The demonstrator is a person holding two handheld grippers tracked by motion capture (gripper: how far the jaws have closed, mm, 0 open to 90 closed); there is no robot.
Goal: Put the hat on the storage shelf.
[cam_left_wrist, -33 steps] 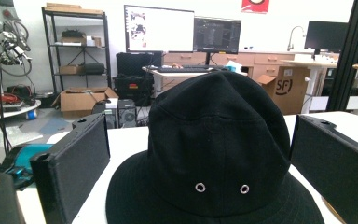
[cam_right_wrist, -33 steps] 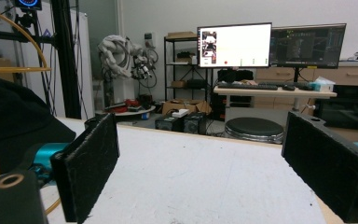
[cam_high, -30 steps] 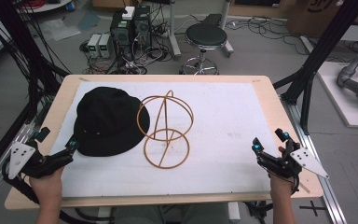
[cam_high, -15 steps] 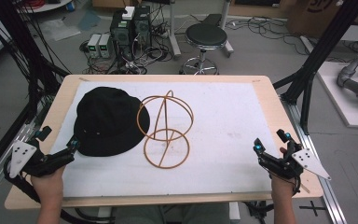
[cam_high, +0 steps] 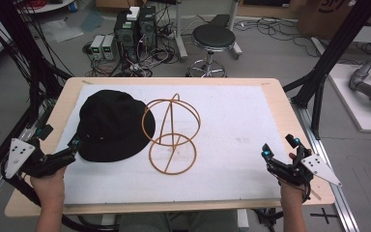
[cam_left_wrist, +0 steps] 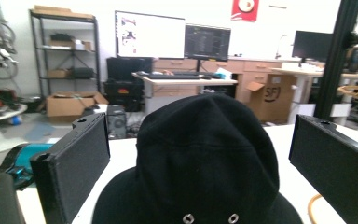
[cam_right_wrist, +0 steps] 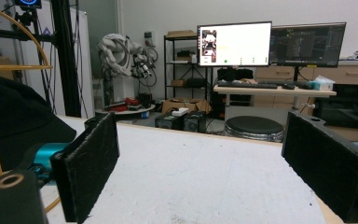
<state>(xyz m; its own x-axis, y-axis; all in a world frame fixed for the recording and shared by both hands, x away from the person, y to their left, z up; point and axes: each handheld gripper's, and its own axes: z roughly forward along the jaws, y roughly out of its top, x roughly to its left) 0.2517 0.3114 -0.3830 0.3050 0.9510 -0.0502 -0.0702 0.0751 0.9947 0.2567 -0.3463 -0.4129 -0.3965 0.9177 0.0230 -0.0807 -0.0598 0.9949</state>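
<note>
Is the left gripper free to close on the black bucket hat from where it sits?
Probably yes: the left gripper is open, the black bucket hat lies between its jaws, nothing between.

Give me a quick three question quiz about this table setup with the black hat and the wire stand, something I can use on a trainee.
1. True or false: the left claw is shut on the black hat.
2. Which thing lies nearest the left claw? A) the black hat B) the wire stand C) the stool
3. Fill in: the right claw hovers over the bare white mat with its jaws ____.

Key
1. False: its jaws stand open on either side of the hat in the left gripper view, not pressing it.
2. A
3. open
</note>
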